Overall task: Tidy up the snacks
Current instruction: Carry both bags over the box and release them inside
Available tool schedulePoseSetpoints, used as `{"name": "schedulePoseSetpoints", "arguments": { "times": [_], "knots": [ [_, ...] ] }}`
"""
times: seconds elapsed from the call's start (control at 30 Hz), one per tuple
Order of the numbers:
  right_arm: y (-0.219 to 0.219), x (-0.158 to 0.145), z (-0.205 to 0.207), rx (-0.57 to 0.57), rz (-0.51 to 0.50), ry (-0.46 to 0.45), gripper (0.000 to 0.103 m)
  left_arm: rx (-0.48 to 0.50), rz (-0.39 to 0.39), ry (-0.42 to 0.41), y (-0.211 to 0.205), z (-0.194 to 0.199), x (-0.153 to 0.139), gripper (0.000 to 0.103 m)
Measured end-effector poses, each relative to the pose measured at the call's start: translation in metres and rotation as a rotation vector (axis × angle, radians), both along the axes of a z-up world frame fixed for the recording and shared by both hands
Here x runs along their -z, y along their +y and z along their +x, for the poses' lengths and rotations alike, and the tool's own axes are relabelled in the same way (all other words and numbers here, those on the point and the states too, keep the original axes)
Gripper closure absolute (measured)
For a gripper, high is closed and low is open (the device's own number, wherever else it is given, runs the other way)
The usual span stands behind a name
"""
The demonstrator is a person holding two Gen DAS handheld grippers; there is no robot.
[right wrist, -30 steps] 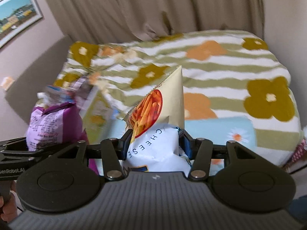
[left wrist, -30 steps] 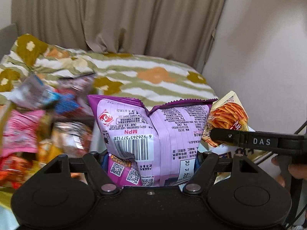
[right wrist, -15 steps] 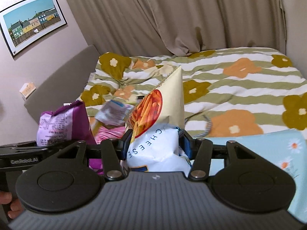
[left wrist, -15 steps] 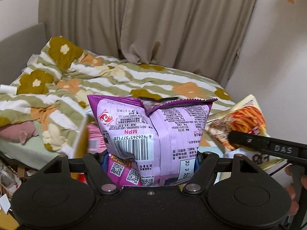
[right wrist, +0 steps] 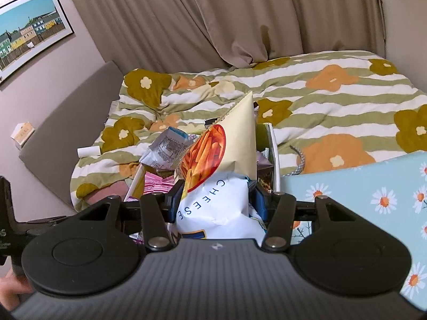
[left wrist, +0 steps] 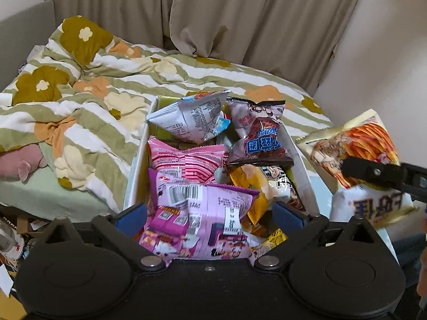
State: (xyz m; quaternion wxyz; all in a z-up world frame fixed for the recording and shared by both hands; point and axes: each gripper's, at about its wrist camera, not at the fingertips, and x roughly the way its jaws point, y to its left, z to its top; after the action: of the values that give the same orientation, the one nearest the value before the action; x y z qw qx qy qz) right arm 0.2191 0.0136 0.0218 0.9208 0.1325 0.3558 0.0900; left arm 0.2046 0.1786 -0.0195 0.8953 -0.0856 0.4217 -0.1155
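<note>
My left gripper (left wrist: 209, 213) is open, its blue pads wide apart over the near end of a white box (left wrist: 137, 160) full of snack bags. The purple snack bag (left wrist: 202, 213) lies loose on the pile between the fingers. Behind it lie a pink bag (left wrist: 186, 160), a grey bag (left wrist: 192, 118) and a dark bag (left wrist: 260, 136). My right gripper (right wrist: 216, 200) is shut on a cream and white cheese snack bag (right wrist: 221, 176), held upright over the box; it also shows at the right of the left wrist view (left wrist: 357, 160).
The box sits on a bed with a green, white and orange flowered duvet (right wrist: 333, 101). A light blue daisy-print surface (right wrist: 360, 194) lies at the right. Beige curtains (left wrist: 240, 13) hang behind. Clutter lies on the floor at the left (left wrist: 10, 240).
My left gripper has opened and the purple bag has dropped onto the pile in the box. Both views have swung to look down onto the box. The right gripper still holds the cheese bag.
</note>
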Motion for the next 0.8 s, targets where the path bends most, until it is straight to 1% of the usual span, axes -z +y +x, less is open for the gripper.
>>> {"name": "schedulePoseSetpoints", "arguments": {
  "times": [0.17, 0.27, 0.4, 0.43, 0.47, 0.6, 0.8],
  "knots": [
    [0.006, -0.005, 0.004, -0.004, -0.006, -0.014, 0.036, -0.012, 0.030, -0.057, 0.001, -0.011, -0.015, 0.001],
    [0.012, -0.008, 0.015, -0.025, -0.019, -0.021, 0.035, -0.009, 0.073, -0.096, -0.003, -0.016, -0.025, 0.001],
    [0.023, -0.004, 0.029, -0.054, -0.026, -0.022, 0.033, -0.008, 0.098, -0.114, -0.001, -0.018, -0.030, 0.000],
    [0.027, 0.000, 0.033, -0.059, -0.027, -0.028, 0.022, -0.013, 0.098, -0.113, 0.000, -0.018, -0.029, 0.000],
    [0.029, 0.003, 0.035, -0.055, -0.033, -0.031, 0.000, -0.017, 0.095, -0.108, 0.001, -0.017, -0.027, 0.000],
    [0.028, 0.014, 0.033, -0.028, -0.016, -0.025, 0.000, -0.007, 0.080, -0.087, 0.005, -0.016, -0.018, 0.000],
    [0.021, 0.023, 0.019, 0.010, 0.002, -0.001, 0.000, 0.018, 0.093, -0.081, 0.002, -0.021, -0.011, 0.000]
  ]
}}
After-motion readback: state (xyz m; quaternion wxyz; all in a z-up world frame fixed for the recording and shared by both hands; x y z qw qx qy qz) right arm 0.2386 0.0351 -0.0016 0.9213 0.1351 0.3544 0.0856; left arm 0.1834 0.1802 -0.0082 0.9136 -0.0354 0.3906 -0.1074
